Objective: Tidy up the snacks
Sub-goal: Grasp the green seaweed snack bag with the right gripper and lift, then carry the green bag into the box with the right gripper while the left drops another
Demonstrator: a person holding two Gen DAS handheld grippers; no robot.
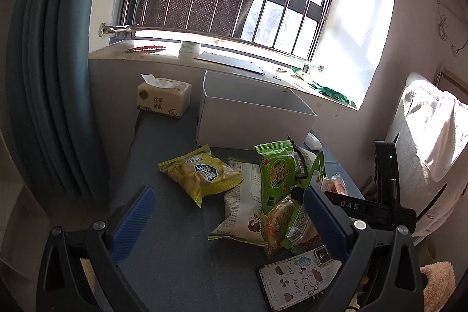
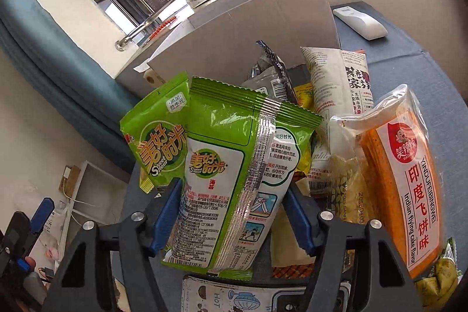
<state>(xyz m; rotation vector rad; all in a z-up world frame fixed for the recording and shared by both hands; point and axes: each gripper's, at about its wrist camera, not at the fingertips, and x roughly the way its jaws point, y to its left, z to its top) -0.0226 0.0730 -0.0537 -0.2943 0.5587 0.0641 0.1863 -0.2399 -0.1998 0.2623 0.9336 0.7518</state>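
Looking along the left gripper [image 1: 228, 220], its blue pads stand wide apart with nothing between them, hanging over the bare near stretch of the grey table [image 1: 175, 268]. The snack heap lies ahead and to the right: a yellow chip bag [image 1: 200, 173] nearest the table's middle, a white packet [image 1: 244, 203] beside it, an upright green seaweed bag [image 1: 276, 174] toward the right edge. The white box [image 1: 251, 116] stands open-topped behind the heap, near the far edge under the windowsill. A phone [image 1: 298, 279] lies at the near right corner. The right gripper [image 1: 297, 193] comes in from the right edge, its tip already at the heap, so it looks the nearer hand.

Seen from the right gripper [image 2: 231, 221], a green seaweed bag [image 2: 234, 180] sits between the blue pads, its long axis running up and away from the tongs, tilted slightly left. The left pad meets the bag's edge; the right pad seems just clear, so I cannot tell whether the grip is firm. A second green bag [image 2: 161, 142] overlaps it at left; an orange flying-cake pack [image 2: 406, 174] leans at right. The box wall [image 2: 263, 22] rises straight beyond, so the carry would likely go forward and up over its rim.
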